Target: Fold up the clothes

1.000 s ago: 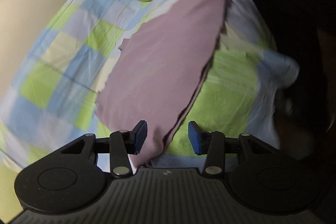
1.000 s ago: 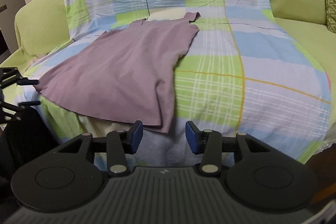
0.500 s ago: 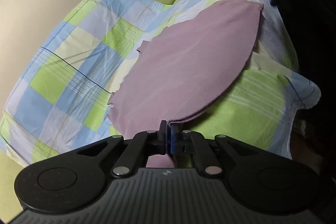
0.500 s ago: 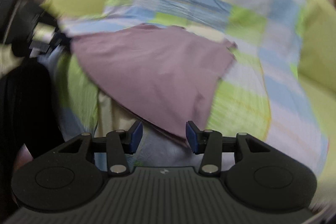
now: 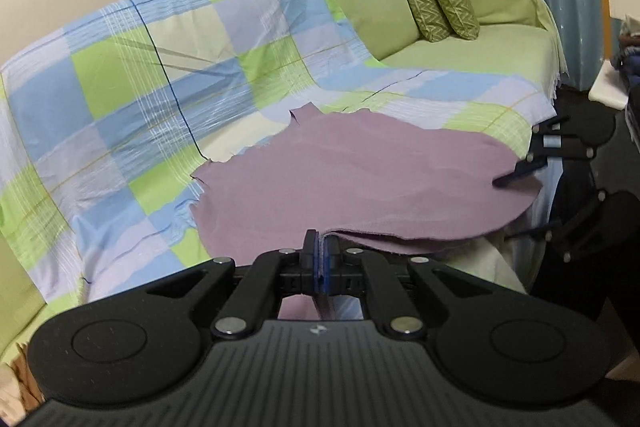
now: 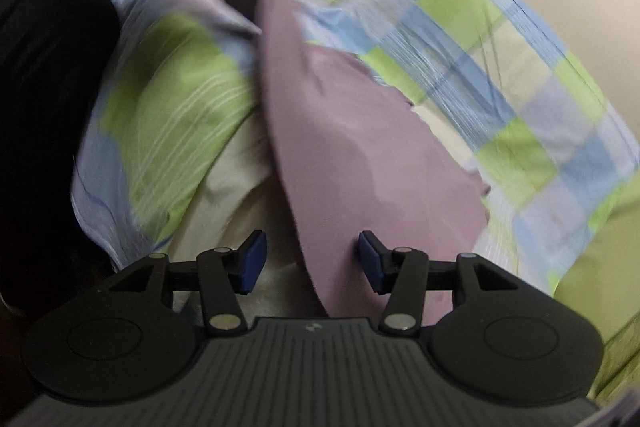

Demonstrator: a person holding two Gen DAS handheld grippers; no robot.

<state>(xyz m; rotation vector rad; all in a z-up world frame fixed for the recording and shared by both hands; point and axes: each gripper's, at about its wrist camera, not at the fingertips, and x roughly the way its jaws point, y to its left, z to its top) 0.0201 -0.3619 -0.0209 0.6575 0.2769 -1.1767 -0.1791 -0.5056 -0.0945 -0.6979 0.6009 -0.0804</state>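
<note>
Green sofa (image 5: pixel 472 55) under checked sheet (image 5: pixel 120 99); mauve garment (image 5: pixel 360 183) spread on its seat. Left gripper (image 5: pixel 319 263) clamped on the near hem. Right gripper (image 6: pixel 312 261) jaws apart, straddling the other edge, unpinched

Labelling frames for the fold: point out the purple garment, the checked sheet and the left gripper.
purple garment (image 5: pixel 360 179): left wrist view, middle of the cloth.
checked sheet (image 5: pixel 120 99): left wrist view, bare stretch over the sofa back.
left gripper (image 5: pixel 319 251): left wrist view, between the fingertips.
</note>
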